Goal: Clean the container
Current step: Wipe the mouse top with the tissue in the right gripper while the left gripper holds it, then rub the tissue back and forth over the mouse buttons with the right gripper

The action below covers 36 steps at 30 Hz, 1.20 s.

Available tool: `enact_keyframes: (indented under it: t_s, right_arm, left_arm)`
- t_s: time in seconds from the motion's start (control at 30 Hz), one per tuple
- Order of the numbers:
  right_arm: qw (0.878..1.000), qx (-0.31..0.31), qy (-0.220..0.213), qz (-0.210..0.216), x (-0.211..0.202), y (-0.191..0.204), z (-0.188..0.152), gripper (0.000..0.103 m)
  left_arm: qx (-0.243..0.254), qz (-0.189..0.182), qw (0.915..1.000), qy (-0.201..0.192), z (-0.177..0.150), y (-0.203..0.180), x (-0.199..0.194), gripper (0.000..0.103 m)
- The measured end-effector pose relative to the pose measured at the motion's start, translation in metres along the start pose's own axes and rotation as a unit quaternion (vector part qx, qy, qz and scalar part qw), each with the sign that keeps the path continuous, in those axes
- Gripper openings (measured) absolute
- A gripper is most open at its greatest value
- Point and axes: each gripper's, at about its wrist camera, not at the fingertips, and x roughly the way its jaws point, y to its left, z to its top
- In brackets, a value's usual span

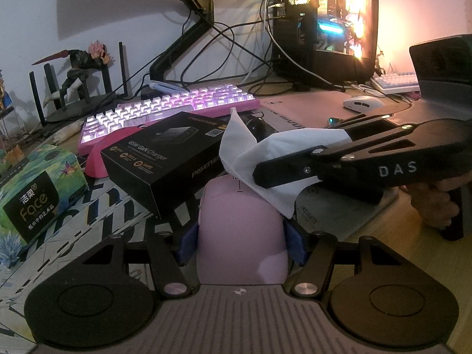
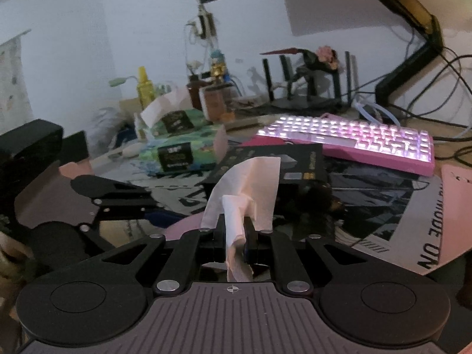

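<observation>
A pink rounded container (image 1: 242, 236) sits between the blue pads of my left gripper (image 1: 242, 240), which is shut on its sides. My right gripper (image 1: 261, 174) comes in from the right, shut on a crumpled white tissue (image 1: 265, 153). The tissue lies against the top front of the pink container. In the right wrist view the tissue (image 2: 244, 183) stands up from between the closed fingers of the right gripper (image 2: 234, 233). There the pink container (image 2: 185, 225) shows just below and left of it, and the left gripper (image 2: 153, 209) reaches in from the left.
A black charger box (image 1: 165, 159) lies right behind the container, with a pink lit keyboard (image 1: 165, 109) beyond it. A green tissue box (image 1: 35, 188) stands at the left. A white mouse (image 1: 362, 103), a glowing PC case (image 1: 324, 23) and cables fill the back right. A hand (image 1: 427, 203) holds the right gripper.
</observation>
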Motion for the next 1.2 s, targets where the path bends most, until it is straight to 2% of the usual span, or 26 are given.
enact_keyframes:
  t_s: [0.27, 0.8, 1.2]
  right_arm:
    - [1.0, 0.0, -0.002, 0.012, -0.001, -0.001, 0.001, 0.013]
    - [0.999, 0.023, 0.01, -0.046, 0.005, -0.01, -0.002, 0.012]
    - [1.0, -0.006, 0.003, -0.019, 0.001, 0.001, -0.001, 0.012]
  left_arm:
    - [0.0, 0.0, 1.0, 0.0, 0.0, 0.0, 0.0, 0.061]
    - [0.0, 0.0, 1.0, 0.0, 0.0, 0.001, 0.0, 0.061]
    - [0.0, 0.0, 1.0, 0.0, 0.0, 0.001, 0.0, 0.061]
